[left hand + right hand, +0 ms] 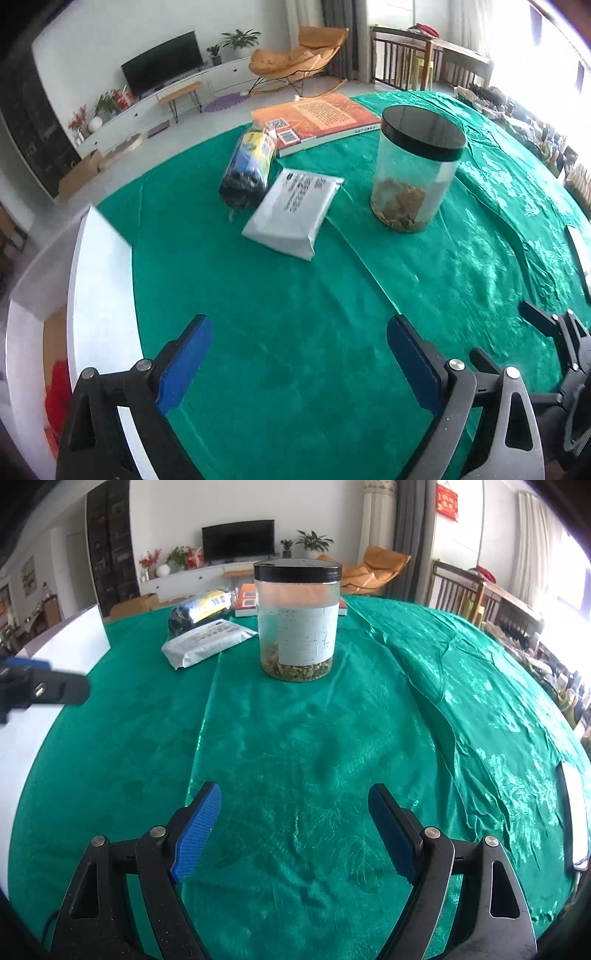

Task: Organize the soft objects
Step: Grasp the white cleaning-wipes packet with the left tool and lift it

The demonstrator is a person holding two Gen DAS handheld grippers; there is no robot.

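A soft white packet (293,212) (207,640) lies on the green tablecloth (295,314) (295,738). Beside it lies a dark blue and yellow roll of bags (247,170) (199,611). My left gripper (299,354) hovers open over bare cloth, well short of the packet, nothing between its blue pads. My right gripper (295,819) is open too, over bare cloth in front of a clear jar (297,620) (417,166). In the left wrist view the right gripper (554,332) shows at the right edge. The left gripper (40,690) shows at the left edge of the right wrist view.
The jar has a black lid and brown bits at its bottom. An orange book (314,120) (245,600) lies behind the roll. A white box (99,273) (66,642) stands at the table's left edge, something red (57,395) inside. A white object (574,816) lies at the right.
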